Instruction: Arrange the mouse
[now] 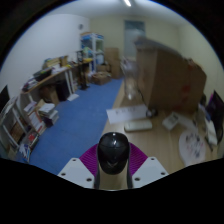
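Tongs (pixel 114 172): closed narrow on black mouse (pixel 113 152), pads (pixel 90 158) pressing both flanks | Mouse: between fingers, long axis along them, rounded end pointing forward | Surface: pale wooden table (pixel 165 150) below, just ahead | Room: blue carpet (pixel 75 118) beyond-left, cardboard boxes (pixel 165 75) beyond-right, cluttered shelves (pixel 45 90) far left

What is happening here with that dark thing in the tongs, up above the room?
A person is carrying a handheld pair of tongs, and a dark computer mouse sits between its two purple-padded fingers, apparently gripped on both sides. The mouse is lifted up, not resting on any surface. Beyond it lies a cluttered room: a blue carpet, shelves of papers to one side, and large cardboard boxes to the other.
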{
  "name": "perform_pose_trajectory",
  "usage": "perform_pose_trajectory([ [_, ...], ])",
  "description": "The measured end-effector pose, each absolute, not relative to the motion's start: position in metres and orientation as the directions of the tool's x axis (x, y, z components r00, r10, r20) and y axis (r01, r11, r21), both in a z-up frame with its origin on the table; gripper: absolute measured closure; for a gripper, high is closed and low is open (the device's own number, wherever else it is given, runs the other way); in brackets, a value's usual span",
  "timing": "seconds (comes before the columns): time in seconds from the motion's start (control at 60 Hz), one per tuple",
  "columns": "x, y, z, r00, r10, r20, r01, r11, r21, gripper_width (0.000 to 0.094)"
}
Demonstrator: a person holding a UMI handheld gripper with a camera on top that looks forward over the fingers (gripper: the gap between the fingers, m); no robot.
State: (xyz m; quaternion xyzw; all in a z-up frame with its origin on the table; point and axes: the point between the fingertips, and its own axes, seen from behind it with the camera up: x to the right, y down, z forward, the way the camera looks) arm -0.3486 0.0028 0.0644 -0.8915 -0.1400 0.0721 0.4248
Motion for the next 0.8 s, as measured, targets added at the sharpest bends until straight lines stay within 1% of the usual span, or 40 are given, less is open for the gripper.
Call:
perform_pose_trajectory([
  [0.05, -0.341, 0.0, 0.113, 0.928, 0.372, 0.03, 0.236, -0.522, -0.82, 0.0569],
  [0.1, -0.318, 0.01, 0.164, 0.916, 0.393, 0.079, 0.259, -0.431, -0.864, 0.0571],
  [0.183, -0.247, 0.041, 0.238, 0.941, 0.326, 0.089, 0.199, -0.319, -0.927, 0.0572],
  [0.217, -0.208, 0.056, 0.258, 0.956, 0.282, 0.078, 0.164, -0.294, -0.942, 0.0575],
  [0.267, -0.154, 0.072, 0.265, 0.97, 0.23, 0.084, 0.149, -0.284, -0.947, 0.0573],
  [0.317, -0.1, 0.087, 0.253, 0.981, 0.173, 0.087, 0.138, -0.31, -0.941, 0.0575],
  [0.35, -0.069, 0.095, 0.233, 0.988, 0.136, 0.078, 0.121, -0.349, -0.929, 0.0574],
  [0.4, -0.031, 0.107, 0.192, 0.993, 0.106, 0.06, 0.098, -0.408, -0.908, 0.0573],
  [0.483, -0.001, 0.113, 0.114, 0.997, 0.075, 0.031, 0.066, -0.521, -0.851, 0.0572],
  [0.517, 0.001, 0.115, 0.085, 0.997, 0.076, 0.017, 0.057, -0.551, -0.833, 0.0575],
  [0.583, 0.014, 0.117, 0.041, 0.998, 0.067, 0.018, 0.055, -0.601, -0.797, 0.0573],
  [0.717, 0.027, 0.109, -0.01, 1.0, 0.027, -0.007, 0.013, -0.667, -0.745, 0.0569],
  [0.733, 0.027, 0.106, -0.015, 1.0, 0.029, -0.01, 0.012, -0.677, -0.736, 0.051],
  [0.75, 0.027, 0.111, -0.012, 0.999, 0.027, -0.019, 0.003, -0.649, -0.76, 0.0548],
  [0.783, 0.027, 0.109, -0.016, 0.999, 0.029, -0.026, -0.001, -0.654, -0.756, 0.0516],
  [0.8, 0.028, 0.111, -0.014, 0.999, 0.029, -0.027, -0.002, -0.648, -0.761, 0.0436],
])
